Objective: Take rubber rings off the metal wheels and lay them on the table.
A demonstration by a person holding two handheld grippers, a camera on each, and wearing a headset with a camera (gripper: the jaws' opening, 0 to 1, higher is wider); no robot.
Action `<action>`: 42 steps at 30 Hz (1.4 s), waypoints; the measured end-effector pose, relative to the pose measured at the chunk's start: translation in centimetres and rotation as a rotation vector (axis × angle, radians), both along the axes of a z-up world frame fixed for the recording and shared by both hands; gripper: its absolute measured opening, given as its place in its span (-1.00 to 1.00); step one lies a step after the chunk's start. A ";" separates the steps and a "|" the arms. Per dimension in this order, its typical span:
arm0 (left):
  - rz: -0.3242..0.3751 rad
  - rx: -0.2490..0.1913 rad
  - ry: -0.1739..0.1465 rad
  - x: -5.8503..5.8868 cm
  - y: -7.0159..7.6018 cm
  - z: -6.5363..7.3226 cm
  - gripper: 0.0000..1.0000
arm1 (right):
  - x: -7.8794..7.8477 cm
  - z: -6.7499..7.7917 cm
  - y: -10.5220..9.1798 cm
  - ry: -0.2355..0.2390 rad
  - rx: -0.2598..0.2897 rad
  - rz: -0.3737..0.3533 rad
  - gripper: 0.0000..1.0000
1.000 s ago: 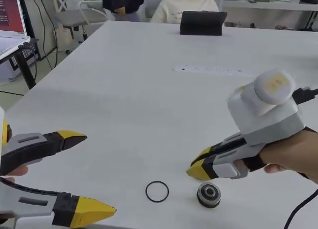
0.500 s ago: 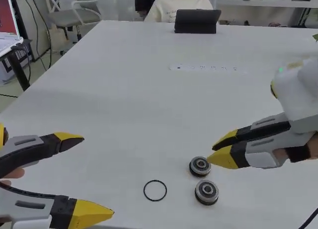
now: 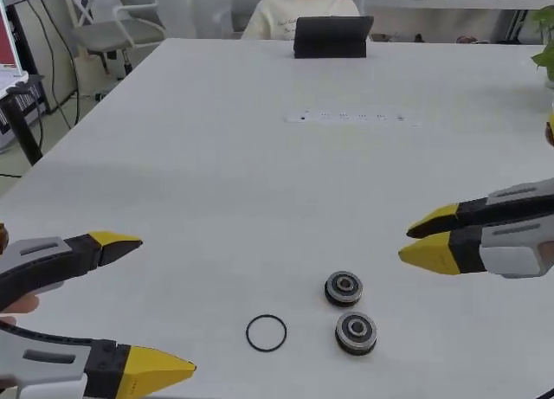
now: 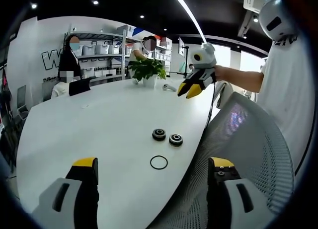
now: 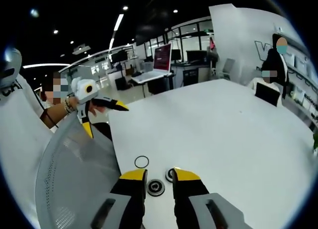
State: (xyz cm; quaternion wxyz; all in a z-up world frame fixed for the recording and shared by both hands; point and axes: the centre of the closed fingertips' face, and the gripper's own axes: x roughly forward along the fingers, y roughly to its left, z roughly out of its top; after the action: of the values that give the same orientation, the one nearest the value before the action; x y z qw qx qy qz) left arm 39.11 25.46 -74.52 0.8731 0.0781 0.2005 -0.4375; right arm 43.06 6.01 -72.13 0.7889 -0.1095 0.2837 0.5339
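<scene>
Now both claws are held free over the white table (image 3: pixel 260 174), and one rubber ring (image 3: pixel 286 333) lies loose on it.

The left gripper (image 3: pixel 158 304) is opened very wide and there is nothing between its yellow-tipped jaws. The right gripper (image 3: pixel 412 242) has its jaws only a little apart, and it also grasps nothing. The black ring lies flat near the front edge of the table. To the left of the ring is the left gripper, with its tips pointing toward the ring. Just to the right of the ring stand two metal wheels, the nearer wheel (image 3: pixel 356 331) and the farther wheel (image 3: pixel 344 288), close beside each other. Each has a dark outer band. Beyond the wheels, farther right of the ring, is the right gripper. Far behind the ring lie a white power strip (image 3: pixel 355 118) and a black tablet (image 3: pixel 333 37), where a person sits.
</scene>
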 end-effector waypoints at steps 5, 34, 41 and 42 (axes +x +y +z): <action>0.002 0.004 0.000 0.0 0.2 0.0 0.79 | 0.4 0.0 -1.4 0.003 0.025 -0.028 -0.62; -0.025 0.030 -0.054 0.9 -0.6 1.7 0.76 | -0.6 -5.0 -5.3 0.119 0.072 -0.192 -0.59; -0.038 0.017 -0.104 1.6 -1.5 3.6 0.73 | -1.1 -5.9 -5.4 0.140 0.075 -0.206 -0.59; -0.043 0.018 -0.110 1.8 -1.7 3.9 0.72 | -1.2 -6.0 -5.4 0.144 0.075 -0.209 -0.58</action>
State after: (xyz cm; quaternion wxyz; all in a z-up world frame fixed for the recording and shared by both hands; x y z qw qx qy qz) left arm 40.87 23.77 -70.64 0.8725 0.1141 0.1544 -0.4494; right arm 41.86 0.62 -78.15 0.8214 -0.0112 0.3291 0.4657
